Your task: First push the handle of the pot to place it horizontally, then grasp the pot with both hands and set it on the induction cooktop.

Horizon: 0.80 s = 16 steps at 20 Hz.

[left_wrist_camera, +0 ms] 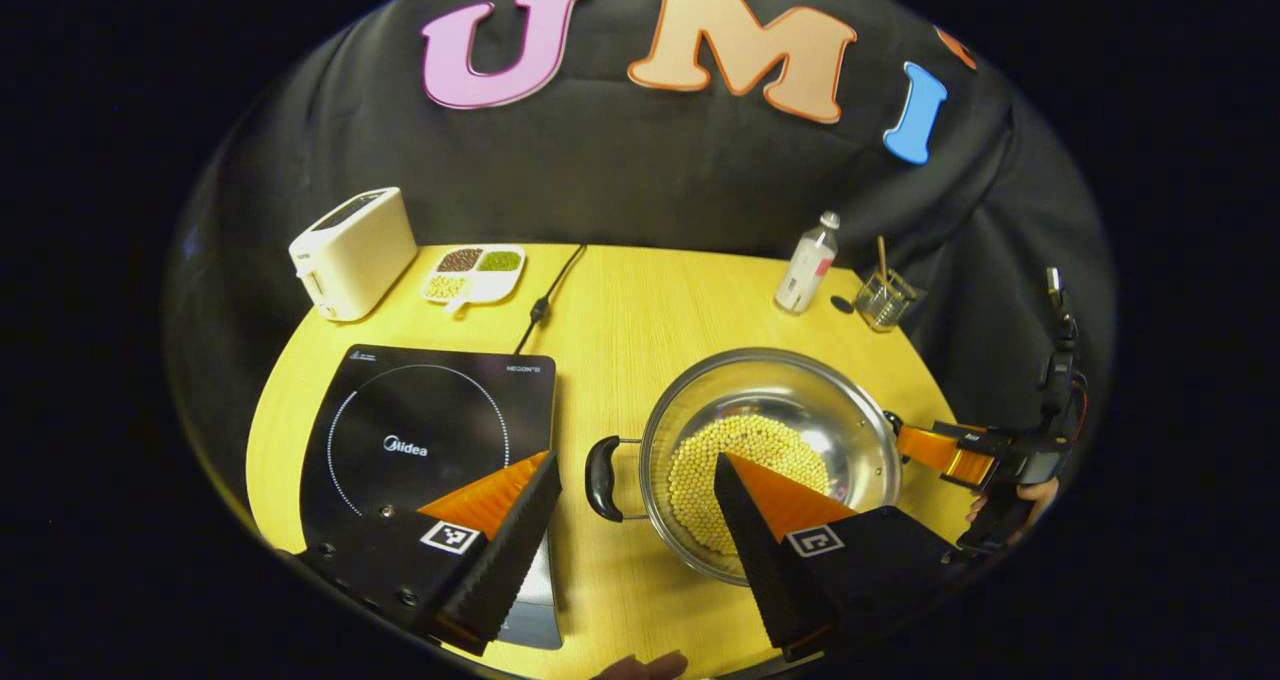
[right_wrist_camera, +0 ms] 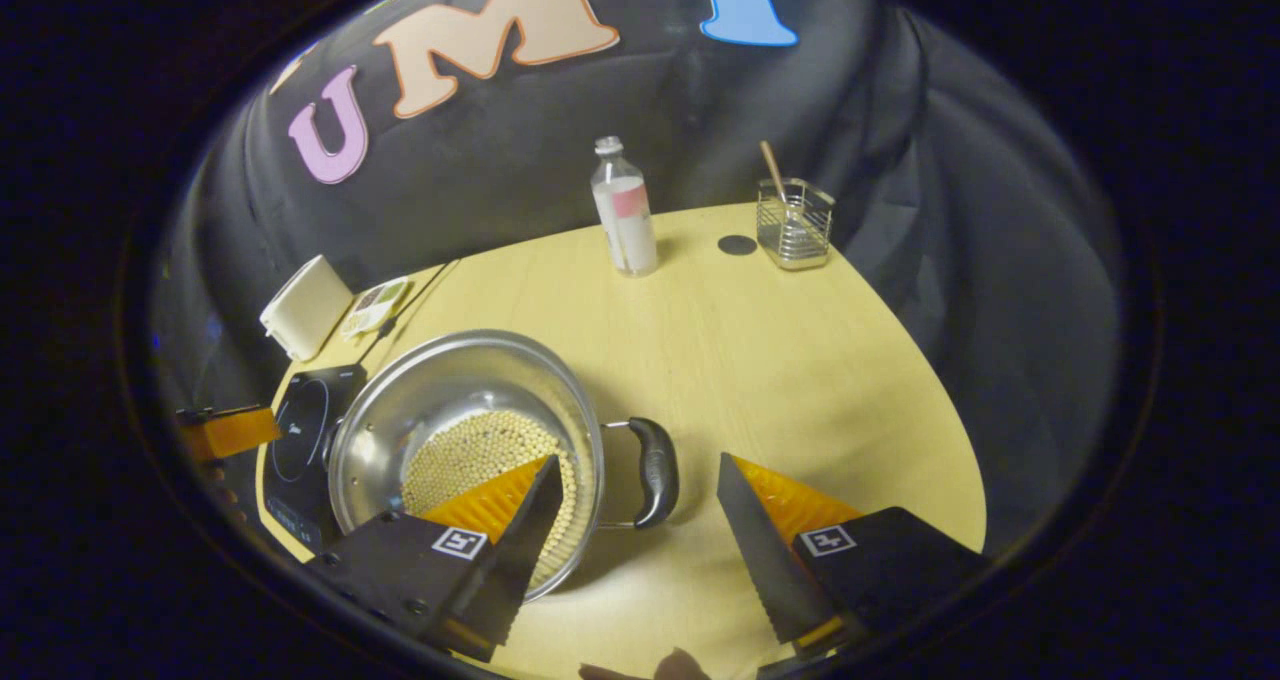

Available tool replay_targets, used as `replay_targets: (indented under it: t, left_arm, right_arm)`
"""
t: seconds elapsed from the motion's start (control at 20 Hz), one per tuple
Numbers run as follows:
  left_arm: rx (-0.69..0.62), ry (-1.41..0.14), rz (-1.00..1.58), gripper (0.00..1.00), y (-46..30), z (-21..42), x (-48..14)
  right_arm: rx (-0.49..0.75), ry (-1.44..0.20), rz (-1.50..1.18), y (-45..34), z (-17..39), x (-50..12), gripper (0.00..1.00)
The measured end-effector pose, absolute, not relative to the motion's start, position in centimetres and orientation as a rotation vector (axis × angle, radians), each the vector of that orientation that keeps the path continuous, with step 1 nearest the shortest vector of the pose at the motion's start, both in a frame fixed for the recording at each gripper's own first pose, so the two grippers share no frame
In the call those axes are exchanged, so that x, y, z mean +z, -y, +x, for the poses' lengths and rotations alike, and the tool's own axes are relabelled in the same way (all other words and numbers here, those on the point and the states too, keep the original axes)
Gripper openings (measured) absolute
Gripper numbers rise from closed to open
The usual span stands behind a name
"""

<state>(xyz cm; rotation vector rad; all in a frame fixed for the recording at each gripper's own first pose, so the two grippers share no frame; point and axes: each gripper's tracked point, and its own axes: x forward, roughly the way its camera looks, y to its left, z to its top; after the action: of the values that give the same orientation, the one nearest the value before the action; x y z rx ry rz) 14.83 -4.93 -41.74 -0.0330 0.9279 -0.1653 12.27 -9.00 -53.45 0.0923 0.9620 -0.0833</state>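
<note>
A steel pot (left_wrist_camera: pixel 800 395) holding yellow beans stands on the yellow table, just right of the black induction cooktop (left_wrist_camera: pixel 430 430). The pot's two black handles point left and right. My left gripper (left_wrist_camera: pixel 635 460) is open, and the left handle (left_wrist_camera: pixel 602 478) lies between its fingers with no contact. In the right gripper view, my right gripper (right_wrist_camera: pixel 637 462) is open around the right handle (right_wrist_camera: pixel 656 470), beside the pot (right_wrist_camera: pixel 430 390). The cooktop (right_wrist_camera: pixel 300 425) lies beyond the pot. The right gripper's orange finger (left_wrist_camera: pixel 935 448) shows by the pot's right side.
At the back left stand a cream toaster (left_wrist_camera: pixel 352 252) and a divided dish (left_wrist_camera: pixel 474 273) of beans. A black cable (left_wrist_camera: pixel 548 295) runs to the cooktop. A bottle (right_wrist_camera: pixel 624 210), a small black disc (right_wrist_camera: pixel 737 245) and a wire holder (right_wrist_camera: pixel 794 222) with a stick stand at the back right.
</note>
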Motion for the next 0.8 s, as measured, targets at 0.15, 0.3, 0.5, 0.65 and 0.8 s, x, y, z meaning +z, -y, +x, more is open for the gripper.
replay_targets:
  t: [0.15,0.3,0.5,0.65,0.8]
  left_arm:
    - [-0.167,-0.974,-0.023,0.95,5.0,15.8,-44.2]
    - [-0.157,-1.022,-0.033,0.95,4.8,16.4,-46.6]
    - [-0.143,-1.096,-0.038,0.89,4.2,16.3,-49.6]
    - [-0.151,-1.143,-0.057,0.86,4.1,16.0,-51.3]
    - [-0.165,-1.176,-0.079,0.76,4.4,15.6,-52.4]
  right_arm:
    - [-0.071,-0.984,0.088,8.5,12.7,-55.0,0.94]
    - [-0.058,-1.019,0.086,8.0,12.9,-56.8,0.92]
    - [-0.055,-1.075,0.087,7.7,12.6,-58.9,0.87]
    - [-0.041,-1.110,0.102,7.3,12.2,-60.2,0.91]
    - [-0.055,-1.135,0.130,7.6,12.3,-61.0,0.63]
